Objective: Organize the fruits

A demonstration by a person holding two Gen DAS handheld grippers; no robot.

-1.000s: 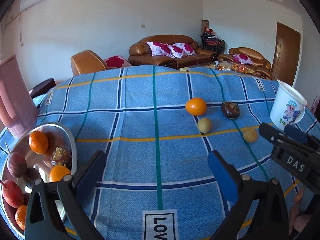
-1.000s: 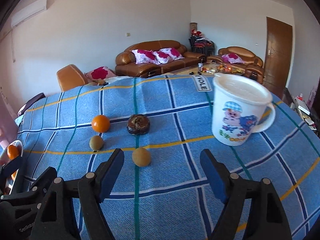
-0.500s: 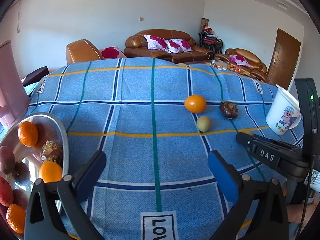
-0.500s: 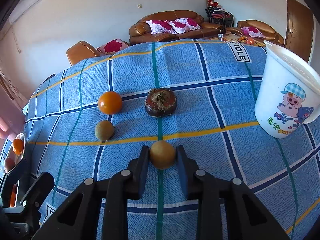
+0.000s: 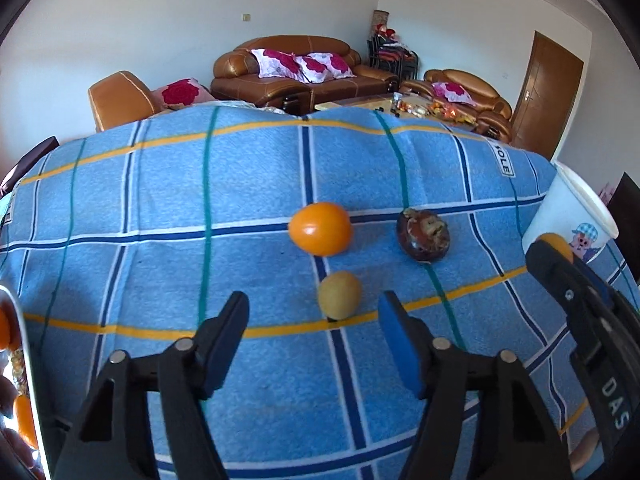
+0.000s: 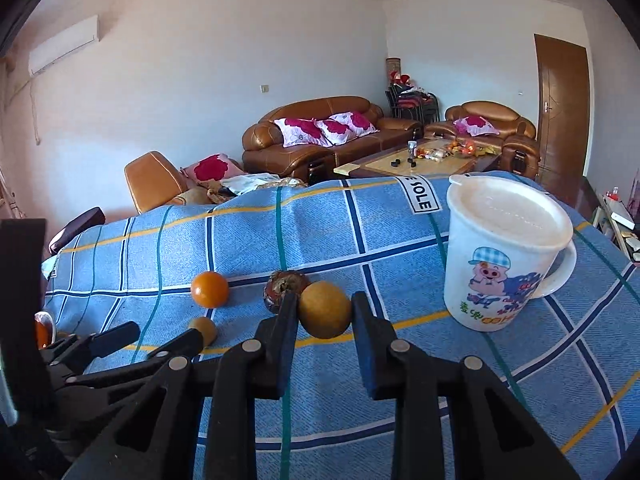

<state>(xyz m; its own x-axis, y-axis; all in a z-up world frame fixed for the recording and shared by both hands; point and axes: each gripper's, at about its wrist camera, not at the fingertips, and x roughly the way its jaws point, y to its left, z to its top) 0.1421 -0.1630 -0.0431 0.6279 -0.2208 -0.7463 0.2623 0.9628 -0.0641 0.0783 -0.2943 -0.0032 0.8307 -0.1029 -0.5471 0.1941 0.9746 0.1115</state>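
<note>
Looking along the left gripper, its jaws have just been closing and stand partly apart with nothing pressed; a small yellow-green fruit lies between and just beyond the tips on the blue checked cloth, an orange and a dark brown fruit behind. From the right wrist, the right gripper clamps a yellow-brown fruit near the white mug.

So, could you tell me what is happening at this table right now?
A person is sorting fruit with two handheld grippers. The right gripper has its jaws shut on a yellowish fruit near the white mug. The left gripper has just been closing its jaws toward a second yellowish fruit, not yet gripping it. An orange and a dark fruit wait on the blue cloth.
</note>
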